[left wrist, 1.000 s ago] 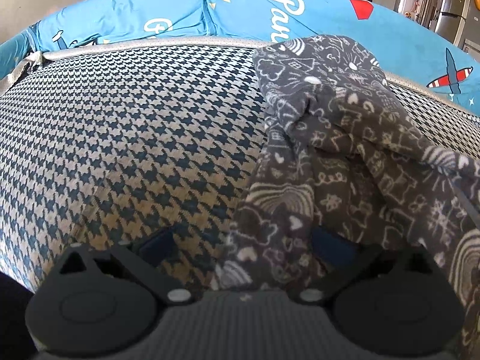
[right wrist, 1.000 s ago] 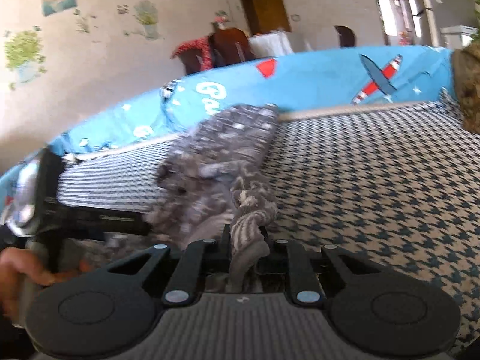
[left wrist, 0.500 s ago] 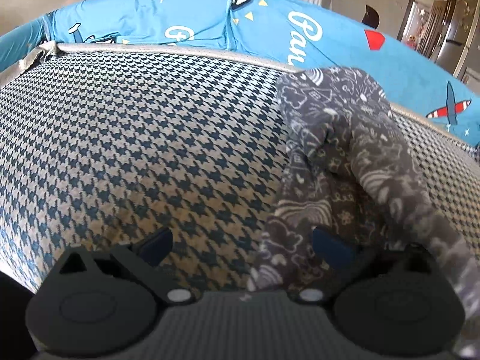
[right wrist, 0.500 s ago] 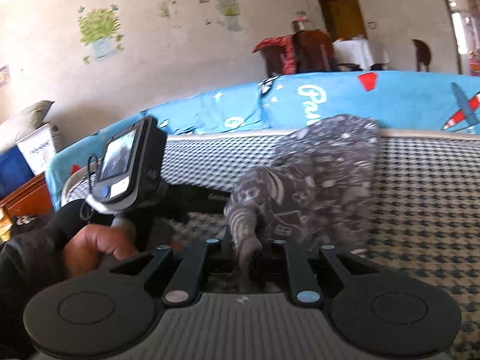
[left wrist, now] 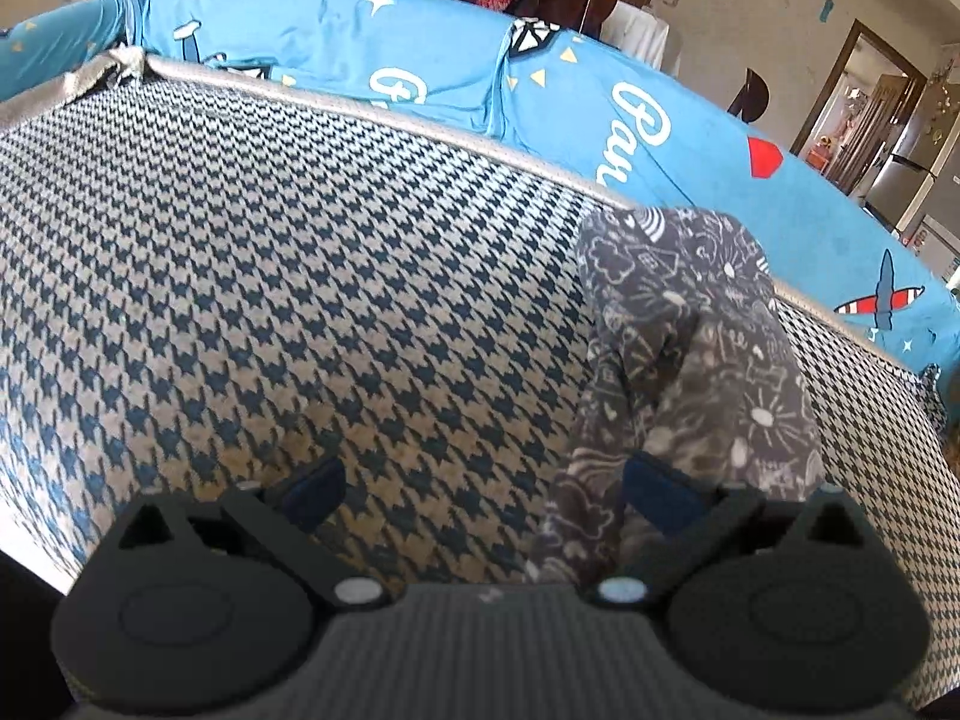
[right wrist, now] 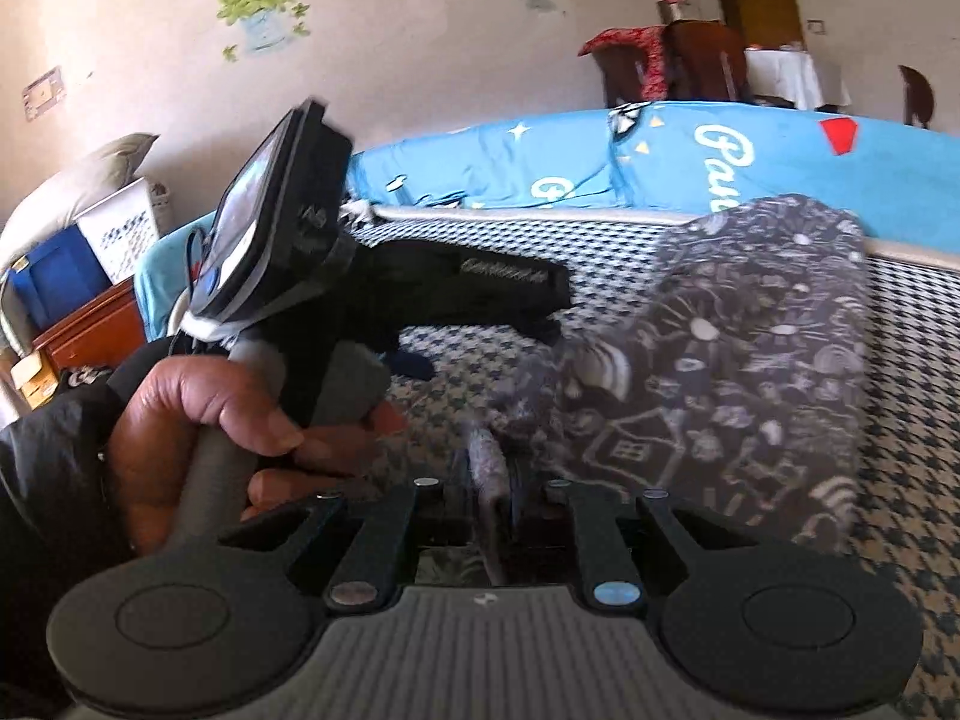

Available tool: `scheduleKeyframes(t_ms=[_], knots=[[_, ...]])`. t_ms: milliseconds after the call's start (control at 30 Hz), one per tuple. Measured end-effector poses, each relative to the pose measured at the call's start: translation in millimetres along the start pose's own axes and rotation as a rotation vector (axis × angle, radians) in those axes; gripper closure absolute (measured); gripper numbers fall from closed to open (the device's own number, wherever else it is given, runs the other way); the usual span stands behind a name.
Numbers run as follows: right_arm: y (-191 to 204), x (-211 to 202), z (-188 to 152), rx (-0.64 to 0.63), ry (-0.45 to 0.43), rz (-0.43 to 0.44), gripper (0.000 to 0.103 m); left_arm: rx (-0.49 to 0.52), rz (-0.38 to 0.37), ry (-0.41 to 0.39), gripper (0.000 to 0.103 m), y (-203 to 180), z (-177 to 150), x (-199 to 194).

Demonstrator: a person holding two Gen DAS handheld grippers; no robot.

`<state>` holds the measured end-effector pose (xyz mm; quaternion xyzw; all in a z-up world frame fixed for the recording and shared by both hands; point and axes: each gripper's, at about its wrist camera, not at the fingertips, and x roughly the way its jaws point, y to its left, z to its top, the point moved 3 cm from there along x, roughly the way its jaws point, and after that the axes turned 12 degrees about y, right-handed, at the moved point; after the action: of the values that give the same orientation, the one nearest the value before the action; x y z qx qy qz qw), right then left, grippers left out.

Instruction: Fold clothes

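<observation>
A dark grey garment (left wrist: 690,330) with white doodle print lies bunched on the houndstooth bed cover (left wrist: 300,300), right of centre in the left wrist view. My left gripper (left wrist: 483,492) is open wide; its right blue pad (left wrist: 654,492) pokes into a fold at the garment's near edge, and its left pad hangs over bare cover. In the right wrist view my right gripper (right wrist: 489,480) is shut on a lifted strip of the garment (right wrist: 750,360). A hand (right wrist: 198,420) holds the left gripper (right wrist: 480,348) just left of the cloth.
A blue printed sheet (left wrist: 420,60) runs along the far edge of the bed. Behind it stand wooden chairs (right wrist: 690,60) and a white-clothed table. Storage boxes (right wrist: 60,276) and a wooden cabinet sit far left. A fridge (left wrist: 900,180) shows at far right.
My right gripper has carried the garment's edge to the left, towards the left gripper, narrowing the cloth. The left gripper has shifted left and stayed open, so the garment now sits further right in its view.
</observation>
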<state>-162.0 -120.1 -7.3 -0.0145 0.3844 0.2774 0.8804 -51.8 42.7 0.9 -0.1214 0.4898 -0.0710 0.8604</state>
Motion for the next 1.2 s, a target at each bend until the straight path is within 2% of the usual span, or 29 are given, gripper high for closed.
scheduleKeyframes(t_ms=[167, 467, 600, 700, 1067, 1200], knots=[[17, 25, -3, -0.079, 0.058, 0.009, 0.091, -0.005, 0.012, -0.002, 0.000, 2, 0, -1], [9, 55, -15, -0.048, 0.158, 0.079, 0.091, 0.039, 0.026, 0.016, 0.000, -5, -2, 5], [15, 55, -17, -0.088, 0.177, 0.118, 0.091, 0.063, 0.028, 0.020, 0.000, -9, -5, 7], [12, 44, -19, -0.104, 0.159, 0.093, 0.091, 0.066, 0.025, 0.024, 0.000, -10, -5, 8], [-23, -13, -25, 0.042, 0.040, -0.047, 0.091, 0.136, 0.028, 0.037, 0.000, -21, -12, 10], [-29, -16, -23, 0.092, 0.028, -0.088, 0.091, 0.163, 0.037, 0.038, 0.000, -27, -15, 10]])
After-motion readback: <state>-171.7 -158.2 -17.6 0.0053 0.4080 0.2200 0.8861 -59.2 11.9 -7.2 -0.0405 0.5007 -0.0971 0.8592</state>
